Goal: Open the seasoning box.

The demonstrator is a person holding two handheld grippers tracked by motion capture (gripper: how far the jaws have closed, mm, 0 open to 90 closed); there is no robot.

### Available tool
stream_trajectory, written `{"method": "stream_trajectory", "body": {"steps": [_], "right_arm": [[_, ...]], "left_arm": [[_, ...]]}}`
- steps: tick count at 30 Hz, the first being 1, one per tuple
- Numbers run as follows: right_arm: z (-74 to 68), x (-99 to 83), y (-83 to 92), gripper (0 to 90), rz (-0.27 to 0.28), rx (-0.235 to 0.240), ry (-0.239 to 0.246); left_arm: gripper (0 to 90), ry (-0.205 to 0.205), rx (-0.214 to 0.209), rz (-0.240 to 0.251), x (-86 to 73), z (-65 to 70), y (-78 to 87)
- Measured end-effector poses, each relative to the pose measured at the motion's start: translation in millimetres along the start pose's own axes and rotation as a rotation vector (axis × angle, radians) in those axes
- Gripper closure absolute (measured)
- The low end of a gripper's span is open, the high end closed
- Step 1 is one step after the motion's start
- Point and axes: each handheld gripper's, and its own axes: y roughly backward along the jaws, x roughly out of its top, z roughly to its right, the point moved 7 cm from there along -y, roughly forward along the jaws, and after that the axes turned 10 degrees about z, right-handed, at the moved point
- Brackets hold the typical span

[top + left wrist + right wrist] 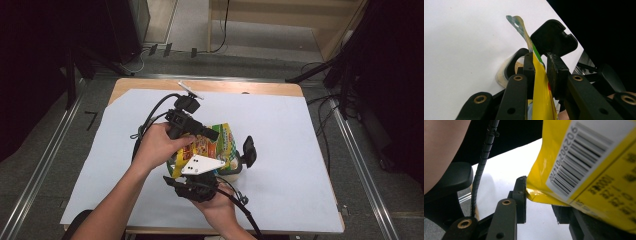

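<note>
Bare white sheet lies open on every side; the yellow bag and black-lidded jar crowd the middle.

Yellow packet pinched edge-on between black tongs

The left hand-held gripper is a black, boxy body with a thick black cable looping from its rear end. The right hand-held gripper is also black, with a pale grey three-cornered plate on top bearing small dark dots and a ribbed cable trailing from its back. Both have flat black jaw links with brass-ringed pivot holes. The forearms are bare, without sleeves.
</note>
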Motion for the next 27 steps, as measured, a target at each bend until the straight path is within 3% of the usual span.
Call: {"method": "stream_trajectory", "body": {"steps": [27], "right_arm": [[0.4,-0.4,0.5,69.5,-0.002,-0.005,-0.001]], "left_arm": [[78.2,-0.003,-0.002,-0.003,0.1,-1.0,-0.9]]}}
